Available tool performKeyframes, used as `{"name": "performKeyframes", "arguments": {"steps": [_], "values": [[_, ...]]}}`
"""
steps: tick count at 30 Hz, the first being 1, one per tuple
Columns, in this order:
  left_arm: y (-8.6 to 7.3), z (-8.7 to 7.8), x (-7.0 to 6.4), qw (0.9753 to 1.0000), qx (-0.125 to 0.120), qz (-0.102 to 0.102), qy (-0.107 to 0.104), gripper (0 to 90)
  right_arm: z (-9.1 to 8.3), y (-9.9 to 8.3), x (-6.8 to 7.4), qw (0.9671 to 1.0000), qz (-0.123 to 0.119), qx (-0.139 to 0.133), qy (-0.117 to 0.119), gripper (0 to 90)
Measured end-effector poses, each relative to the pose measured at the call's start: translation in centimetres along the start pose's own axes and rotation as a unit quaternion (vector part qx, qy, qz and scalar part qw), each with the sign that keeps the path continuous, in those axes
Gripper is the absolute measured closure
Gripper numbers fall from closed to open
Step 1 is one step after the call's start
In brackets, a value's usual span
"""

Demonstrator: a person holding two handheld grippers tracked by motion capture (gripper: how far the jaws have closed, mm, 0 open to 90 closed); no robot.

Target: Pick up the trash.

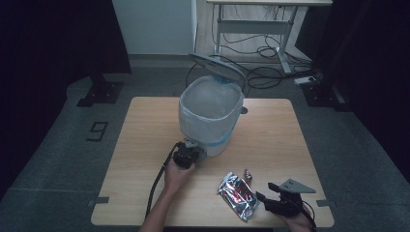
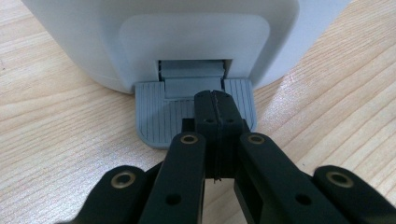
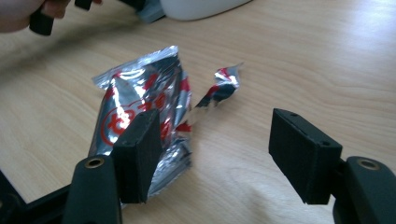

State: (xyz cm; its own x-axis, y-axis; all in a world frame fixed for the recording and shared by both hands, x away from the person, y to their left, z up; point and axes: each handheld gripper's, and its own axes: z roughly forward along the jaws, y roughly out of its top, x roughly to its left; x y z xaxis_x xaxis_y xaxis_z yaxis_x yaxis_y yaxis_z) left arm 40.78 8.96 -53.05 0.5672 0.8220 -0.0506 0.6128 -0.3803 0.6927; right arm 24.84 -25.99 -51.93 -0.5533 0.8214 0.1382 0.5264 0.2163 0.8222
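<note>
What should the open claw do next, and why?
Probably slide the right claw forward to close on the shiny silver and red foil wrapper. It lies just ahead, the white pedal bin has its lid up, and the left claw presses the grey pedal.

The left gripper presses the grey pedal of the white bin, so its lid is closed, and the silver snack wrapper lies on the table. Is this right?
Not quite: the high view shows the lid of the white bin standing open. The rest holds.
</note>
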Motion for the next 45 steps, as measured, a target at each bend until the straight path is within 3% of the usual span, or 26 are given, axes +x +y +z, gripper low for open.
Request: {"name": "performKeyframes", "arguments": {"steps": [9,12,18,24,30,39,45], "values": [[0.0,0.0,-0.1,1.0000,0.001,0.004,0.003,90.0,1.6,-0.8,0.9,0.9992,-0.011,0.036,0.014,37.1],[0.0,0.0,-0.1,1.0000,0.000,0.004,0.002,90.0,2.0,-1.0,1.1,0.9986,-0.016,0.048,0.016,41.7],[0.0,0.0,-0.1,1.0000,0.000,0.006,0.004,90.0,2.3,-1.1,1.1,0.9977,-0.017,0.060,0.025,63.3],[0.0,0.0,-0.3,0.9998,0.002,0.016,0.009,90.0,2.2,-1.0,0.6,0.9973,0.002,0.066,0.032,80.0],[0.1,0.0,-0.3,0.9998,0.005,0.015,0.009,90.0,1.5,-0.7,0.0,0.9987,0.012,0.045,0.022,85.5],[0.1,0.0,-0.2,0.9999,0.003,0.012,0.006,90.0,0.3,-0.1,-0.6,0.9997,0.021,0.006,0.012,86.6],[0.1,0.0,-0.1,0.9999,0.003,0.011,0.005,90.0,-0.1,0.1,-0.8,0.9997,0.022,-0.007,0.008,86.8]]}}
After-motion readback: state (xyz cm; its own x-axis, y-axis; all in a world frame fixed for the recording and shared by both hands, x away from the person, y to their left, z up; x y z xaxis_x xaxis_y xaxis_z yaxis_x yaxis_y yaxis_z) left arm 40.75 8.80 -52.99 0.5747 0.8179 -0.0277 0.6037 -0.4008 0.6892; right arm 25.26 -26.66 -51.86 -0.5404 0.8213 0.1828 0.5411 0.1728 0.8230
